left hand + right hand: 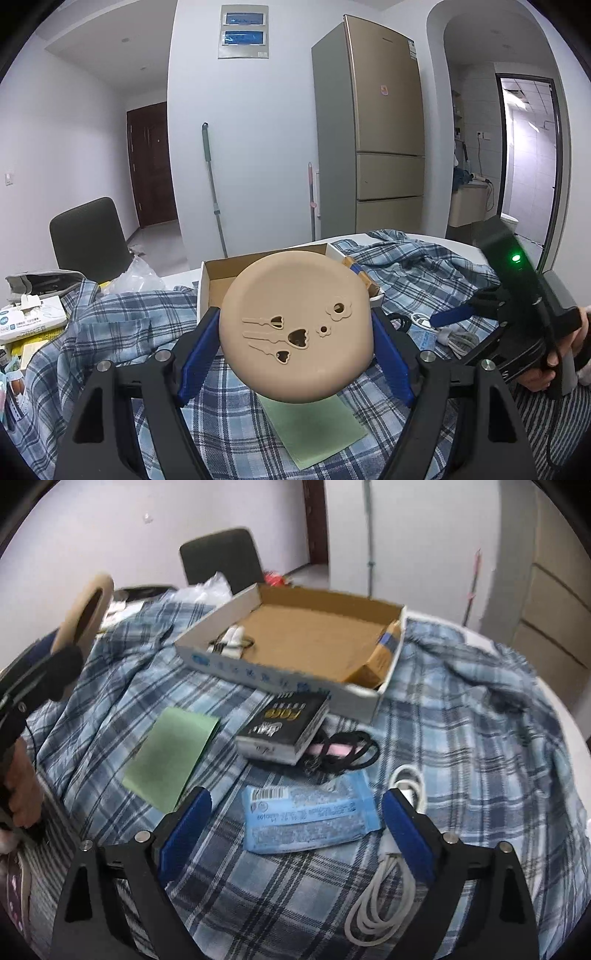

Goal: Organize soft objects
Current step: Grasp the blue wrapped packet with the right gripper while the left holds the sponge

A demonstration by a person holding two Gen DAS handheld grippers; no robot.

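Note:
My left gripper (295,332) is shut on a round tan soft pad (295,325) with cut-out shapes, held above the plaid cloth (122,332). The pad also shows edge-on at the left of the right wrist view (83,611). My right gripper (297,812) is open and empty, low over a light blue packet (308,818) on the cloth (461,738). A green sheet (170,753) lies left of it, and shows under the pad in the left wrist view (314,432). The right gripper shows at the right of the left wrist view (454,315).
An open cardboard box (314,642) sits behind, with small items inside. A black book (284,727), black and pink cords (343,753) and a white coiled cable (380,904) lie near the packet. Tissue box and clutter (26,321) at left. A chair (88,236) stands beyond.

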